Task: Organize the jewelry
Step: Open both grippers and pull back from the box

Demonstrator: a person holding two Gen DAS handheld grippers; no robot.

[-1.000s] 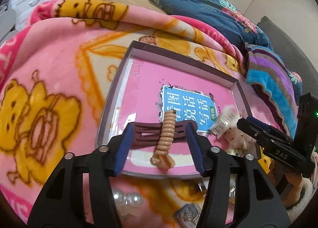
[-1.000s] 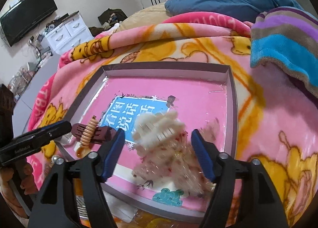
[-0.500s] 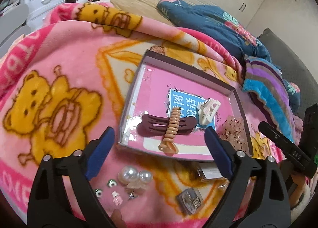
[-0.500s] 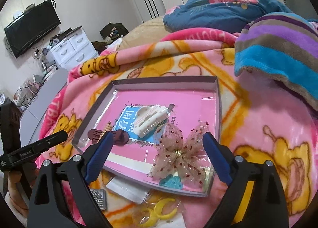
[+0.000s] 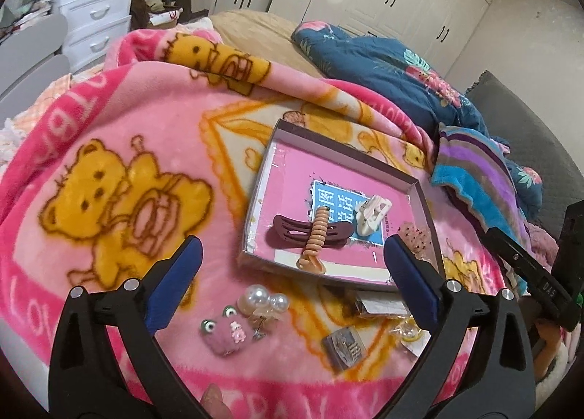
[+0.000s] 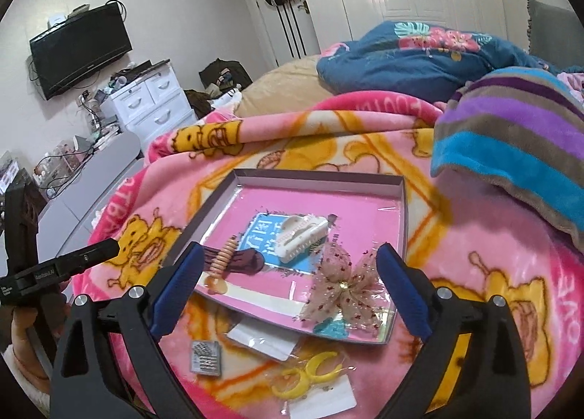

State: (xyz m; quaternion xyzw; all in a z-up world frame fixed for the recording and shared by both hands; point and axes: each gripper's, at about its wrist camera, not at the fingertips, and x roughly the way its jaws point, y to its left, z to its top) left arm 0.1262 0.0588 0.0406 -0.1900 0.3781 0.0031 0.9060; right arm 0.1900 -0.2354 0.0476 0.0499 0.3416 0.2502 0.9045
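Both grippers hang above the bed with nothing in them. The left gripper (image 5: 290, 265) has its fingers spread wide and empty, and the right gripper (image 6: 288, 278) is also spread wide and empty. The shallow box (image 5: 368, 159) lies on the pink bear blanket (image 5: 109, 170), in the middle of the left view, and it already holds a dark red hair clip (image 5: 284, 234) with a beige spiral hair tie (image 5: 317, 236) across it, a white claw clip (image 5: 372, 214) and a glittery bow (image 6: 343, 287). What is not yet sorted lies outside the box, in the lower part of the left view: a pearl hair tie (image 5: 264, 298), a small pink frog clip (image 5: 226, 333) and a grey pack of pins (image 5: 345, 346). The pearls and the frog clip sit just below the gap between the left fingers, a little toward its lower left, so I judge the left gripper is the nearer one for them; it would need to come down and back toward the camera. In the right view, the yellow moon earrings (image 6: 310, 375) in their clear bag lie in the bottom centre, just below the near edge of the box, which seems closer to the right gripper. The frog clip has its long side running from upper left to lower right.
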